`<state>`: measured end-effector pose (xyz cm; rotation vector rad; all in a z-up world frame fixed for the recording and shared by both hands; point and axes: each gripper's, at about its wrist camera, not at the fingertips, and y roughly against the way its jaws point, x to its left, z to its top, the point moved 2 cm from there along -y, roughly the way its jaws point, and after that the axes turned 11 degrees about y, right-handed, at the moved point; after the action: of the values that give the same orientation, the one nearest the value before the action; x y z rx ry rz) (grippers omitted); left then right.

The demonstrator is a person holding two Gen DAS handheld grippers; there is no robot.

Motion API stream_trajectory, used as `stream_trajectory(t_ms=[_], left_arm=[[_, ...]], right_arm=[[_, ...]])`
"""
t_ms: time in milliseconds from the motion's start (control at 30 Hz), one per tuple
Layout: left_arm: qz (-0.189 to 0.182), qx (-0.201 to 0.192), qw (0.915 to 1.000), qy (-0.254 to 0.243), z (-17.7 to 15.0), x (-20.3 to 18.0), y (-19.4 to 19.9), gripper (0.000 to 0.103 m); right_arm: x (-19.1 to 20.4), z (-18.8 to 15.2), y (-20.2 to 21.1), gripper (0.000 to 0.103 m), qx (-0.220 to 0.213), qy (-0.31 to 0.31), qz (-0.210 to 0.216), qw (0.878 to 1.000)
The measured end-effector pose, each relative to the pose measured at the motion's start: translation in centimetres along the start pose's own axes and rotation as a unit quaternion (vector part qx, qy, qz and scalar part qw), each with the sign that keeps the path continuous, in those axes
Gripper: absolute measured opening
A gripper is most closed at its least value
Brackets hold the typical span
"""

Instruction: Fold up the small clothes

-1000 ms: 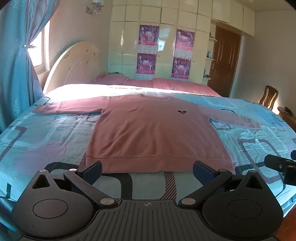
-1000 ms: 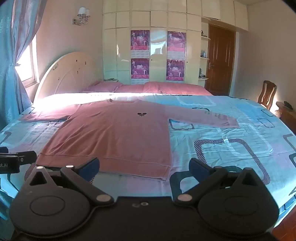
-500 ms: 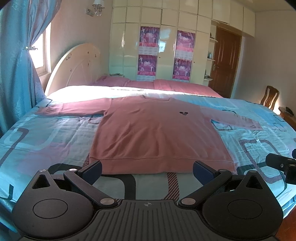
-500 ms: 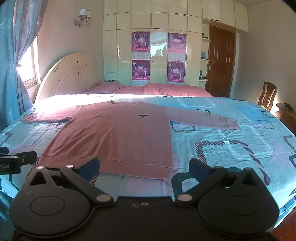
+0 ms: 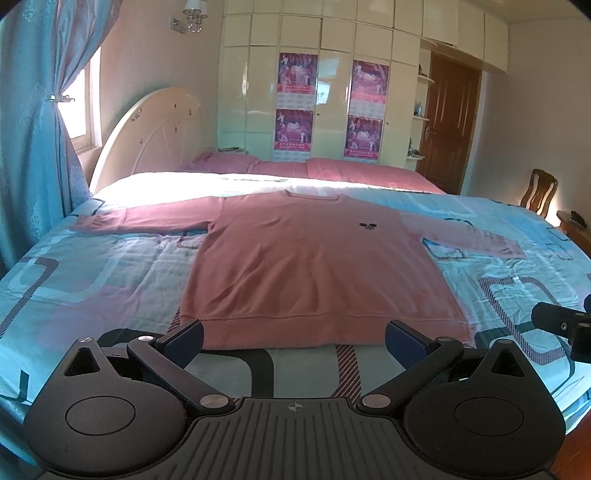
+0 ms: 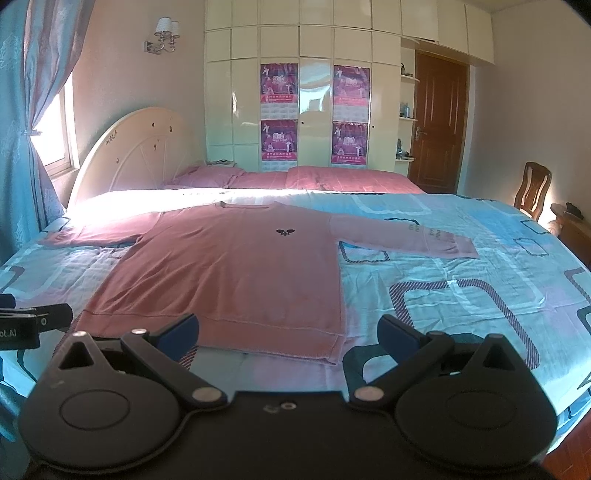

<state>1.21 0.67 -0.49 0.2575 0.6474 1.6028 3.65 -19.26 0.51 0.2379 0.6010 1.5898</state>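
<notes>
Left tongs [image 5: 293, 338]: spread wide, holding nothing, hovering just short of the sweater hem, roughly centred on it. Right tongs [image 6: 288, 334]: also wide apart and empty, near the hem's right corner; their left pad overlaps the hem in view, contact unclear. Each pair of tongs shows at the edge of the other's view.

Pink sweater [image 5: 317, 266] lies flat, front up, on the bed [image 5: 92, 280], hem toward the cameras, neckline away. Both sleeves out sideways: the left one in shadow, the right one with small print near the cuff. Small dark logo [image 6: 285, 232] on the chest. No folds made yet.

Bedspread is turquoise with a rounded-rectangle pattern. A bright sun patch falls across the far part of the bed, just past the neckline.

Beyond that: pink pillows [image 6: 295, 179] along the far edge, an arched cream headboard [image 6: 136, 155] to the left, and a cream wardrobe [image 5: 332, 44] with four purple posters [image 5: 297, 75]. Blue curtain [image 5: 33, 129] at the window on the left, brown door [image 6: 439, 122] and wooden chair [image 6: 532, 188] on the right, wall lamp [image 6: 164, 33] above.
</notes>
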Motion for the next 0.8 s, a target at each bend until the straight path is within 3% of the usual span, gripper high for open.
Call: stream_trajectory(t_ms=[800], left_arm=[[0.002, 0.002, 1.0000, -0.003, 0.14, -0.19, -0.32, 0.103]], right_arm=[[-0.61, 0.37, -0.38, 0.102, 0.001, -0.003, 0.001, 1.000]])
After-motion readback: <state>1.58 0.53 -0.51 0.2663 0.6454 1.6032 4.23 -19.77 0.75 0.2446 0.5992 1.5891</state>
